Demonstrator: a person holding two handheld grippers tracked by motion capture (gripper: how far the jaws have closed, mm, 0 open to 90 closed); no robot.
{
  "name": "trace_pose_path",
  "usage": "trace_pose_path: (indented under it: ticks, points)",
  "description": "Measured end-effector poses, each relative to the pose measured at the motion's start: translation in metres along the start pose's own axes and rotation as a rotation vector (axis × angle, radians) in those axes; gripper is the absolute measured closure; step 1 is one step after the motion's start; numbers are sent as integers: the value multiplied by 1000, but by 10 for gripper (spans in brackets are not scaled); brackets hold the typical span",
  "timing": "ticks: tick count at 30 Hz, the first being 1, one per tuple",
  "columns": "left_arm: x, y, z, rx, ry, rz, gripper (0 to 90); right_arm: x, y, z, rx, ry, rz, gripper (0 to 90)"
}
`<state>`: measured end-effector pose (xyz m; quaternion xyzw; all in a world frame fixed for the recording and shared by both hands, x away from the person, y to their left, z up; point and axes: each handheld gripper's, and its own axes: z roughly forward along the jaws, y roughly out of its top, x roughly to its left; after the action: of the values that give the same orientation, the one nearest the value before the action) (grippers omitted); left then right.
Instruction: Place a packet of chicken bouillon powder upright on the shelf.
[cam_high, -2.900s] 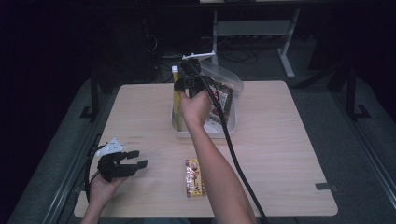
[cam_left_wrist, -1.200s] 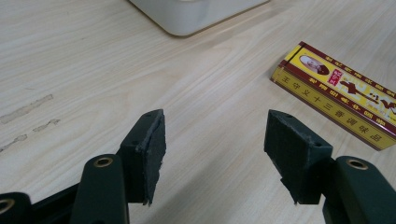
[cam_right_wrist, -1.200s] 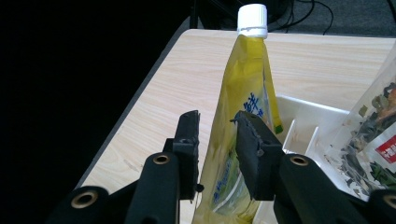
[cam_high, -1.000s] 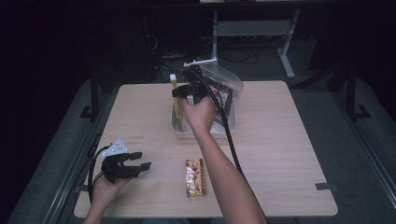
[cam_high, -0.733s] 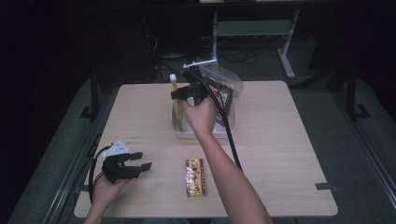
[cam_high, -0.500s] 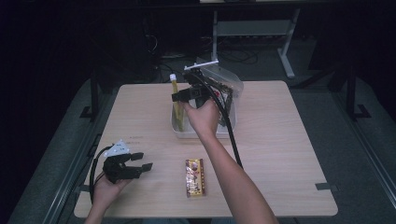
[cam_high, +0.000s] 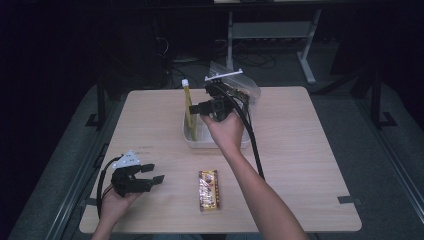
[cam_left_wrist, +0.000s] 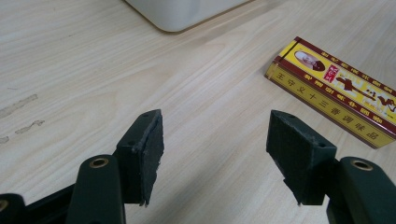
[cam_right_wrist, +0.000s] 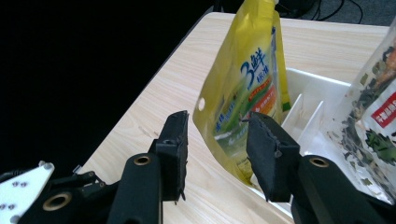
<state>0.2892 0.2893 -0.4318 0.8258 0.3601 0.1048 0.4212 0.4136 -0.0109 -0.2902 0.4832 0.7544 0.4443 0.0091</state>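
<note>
Yellow soft plastic pouch (cam_right_wrist: 243, 98) stands in white plastic bin (cam_high: 220, 140) | right gripper (cam_right_wrist: 217, 149) jaws just opening, released, astride pouch edge | left gripper (cam_left_wrist: 215, 154) open, empty.

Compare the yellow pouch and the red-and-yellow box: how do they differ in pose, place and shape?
The yellow pouch stands upright in the white bin; the red-and-yellow box lies flat on the table. The pouch is soft with a white cap on top; the box is rigid and oblong. The pouch is beside the right gripper; the box lies ahead of the left gripper. Both carry printed labels, and neither is gripped.
</note>
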Motion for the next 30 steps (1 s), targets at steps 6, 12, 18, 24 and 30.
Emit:
trace_pose_path:
  ticks: [6,12,18,24,30]
  points:
    - [-1,0,1,4,-1,-1,359,-4,-8,-5,3,10,-15,554]
    - [-2,0,2,4,-2,3,358,-9,-15,-7,8,22,-17,541]
    - [-3,1,3,7,-5,4,358,-11,-21,-8,13,28,-30,527]
    - [-3,1,4,9,-5,4,357,-13,-27,-8,24,30,-43,512]
    - [-3,0,4,10,-6,4,355,-15,-33,-7,31,39,-44,502]
